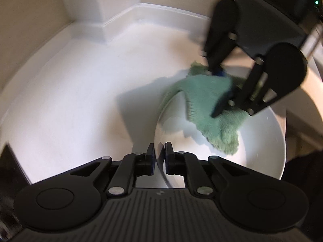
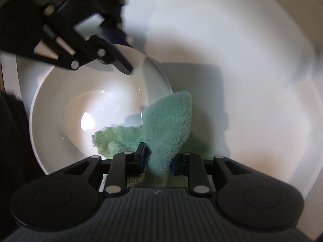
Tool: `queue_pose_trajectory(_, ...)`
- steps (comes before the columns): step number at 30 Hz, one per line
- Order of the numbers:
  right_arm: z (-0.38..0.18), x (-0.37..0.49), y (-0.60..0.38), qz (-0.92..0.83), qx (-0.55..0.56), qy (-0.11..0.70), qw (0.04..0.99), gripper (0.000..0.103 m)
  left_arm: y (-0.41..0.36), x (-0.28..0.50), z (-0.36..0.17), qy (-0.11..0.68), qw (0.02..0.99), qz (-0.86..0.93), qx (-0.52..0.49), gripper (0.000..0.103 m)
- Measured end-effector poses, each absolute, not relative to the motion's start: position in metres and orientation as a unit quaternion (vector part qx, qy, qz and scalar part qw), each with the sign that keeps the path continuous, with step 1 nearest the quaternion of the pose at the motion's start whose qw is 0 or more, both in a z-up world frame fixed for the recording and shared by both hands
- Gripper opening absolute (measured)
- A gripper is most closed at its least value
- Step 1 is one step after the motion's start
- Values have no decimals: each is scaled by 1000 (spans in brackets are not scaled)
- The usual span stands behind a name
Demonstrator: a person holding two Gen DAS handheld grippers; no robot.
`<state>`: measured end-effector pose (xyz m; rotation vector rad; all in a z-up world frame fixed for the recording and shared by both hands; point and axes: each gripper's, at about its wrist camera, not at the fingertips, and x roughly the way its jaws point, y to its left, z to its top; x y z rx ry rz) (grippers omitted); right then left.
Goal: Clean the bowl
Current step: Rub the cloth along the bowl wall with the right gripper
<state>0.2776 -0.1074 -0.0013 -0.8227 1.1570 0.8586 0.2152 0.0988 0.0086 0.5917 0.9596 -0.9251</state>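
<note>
Although the fisheye lenses bend everything, the count is plain: one tabletop, one bowl, one cloth and two grippers. The tabletop (image 1: 70, 92) is a smooth white surface that fills most of the left wrist view, and along its far edge a low white raised lip (image 1: 153, 12) runs and turns an inner corner below a cream wall (image 1: 30, 20). The white bowl (image 1: 262, 151) stands tilted near the tabletop's near right edge, its glossy inside turned toward both cameras, and a bright glare spot lies on its bottom in the right wrist view. The bowl (image 2: 66, 104) holds only part of the one green fluffy cloth (image 2: 167, 121), which is draped over the rim so that one flap lies on the inner wall and the rest hangs outside. From the left wrist view the cloth (image 1: 210, 100) crosses the far part of the rim. The left gripper (image 1: 160, 159) has its fingers drawn narrow with the near rim of the bowl pinched between the blue pads. The right gripper (image 2: 159, 159) is closed onto a bunched fold of the cloth, squeezed between its two fingers, right at the bowl's rim.
</note>
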Motion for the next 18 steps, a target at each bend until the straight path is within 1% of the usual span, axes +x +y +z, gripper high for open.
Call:
queue_pose_trajectory(3, 3, 277, -97, 396, -390, 476, 682, 21, 96, 215, 10, 432, 737, -440, 278, 8)
queue_pose_trajectory(5, 5, 278, -92, 402, -391, 467, 683, 22, 95, 215, 10, 436, 738, -438, 270, 8)
queue_pose_trajectory(8, 7, 278, -92, 401, -385, 470, 686, 22, 105, 208, 12, 450, 754, -414, 239, 8)
queue_pose_trajectory(18, 2, 274, -100, 357, -310, 497, 728, 21, 150, 176, 17, 483, 804, -325, 119, 10)
